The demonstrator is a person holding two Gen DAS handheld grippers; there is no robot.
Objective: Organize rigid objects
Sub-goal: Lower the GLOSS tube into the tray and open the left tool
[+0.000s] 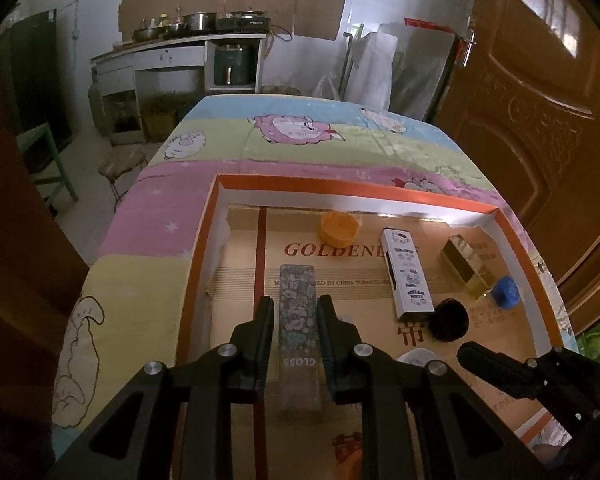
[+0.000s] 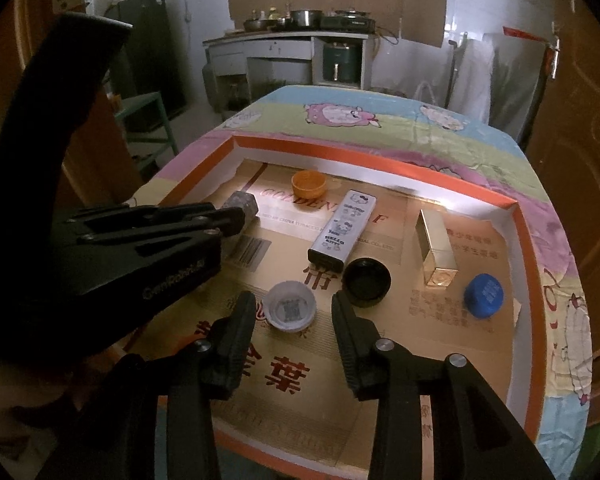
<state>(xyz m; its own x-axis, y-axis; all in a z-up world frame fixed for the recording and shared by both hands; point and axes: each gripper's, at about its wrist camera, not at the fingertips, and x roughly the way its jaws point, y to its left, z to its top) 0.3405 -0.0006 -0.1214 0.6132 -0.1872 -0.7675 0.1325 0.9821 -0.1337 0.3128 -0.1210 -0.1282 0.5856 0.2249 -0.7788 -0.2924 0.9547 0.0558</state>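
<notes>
A shallow orange-rimmed cardboard tray point(image 1: 340, 182) point(image 2: 380, 157) lies on a patterned quilt. My left gripper point(image 1: 297, 309) is shut on a long floral-patterned box point(image 1: 298, 320), its far end also showing in the right wrist view point(image 2: 242, 210). My right gripper point(image 2: 294, 308) is open, its fingers on either side of a white cap point(image 2: 290, 312). Also in the tray are an orange cap point(image 1: 339, 229) point(image 2: 309, 184), a Hello Kitty box point(image 1: 407, 276) point(image 2: 342, 230), a black cap point(image 1: 449, 320) point(image 2: 366, 282), a gold box point(image 1: 466, 262) point(image 2: 436, 252) and a blue cap point(image 1: 505, 292) point(image 2: 484, 295).
The quilt point(image 1: 292, 140) covers the table on all sides of the tray. A brown door point(image 1: 548, 120) stands at the right. A kitchen counter point(image 1: 180, 46) with pots is at the back, and a green chair point(image 1: 48, 160) and a stool point(image 1: 122, 162) are at the left.
</notes>
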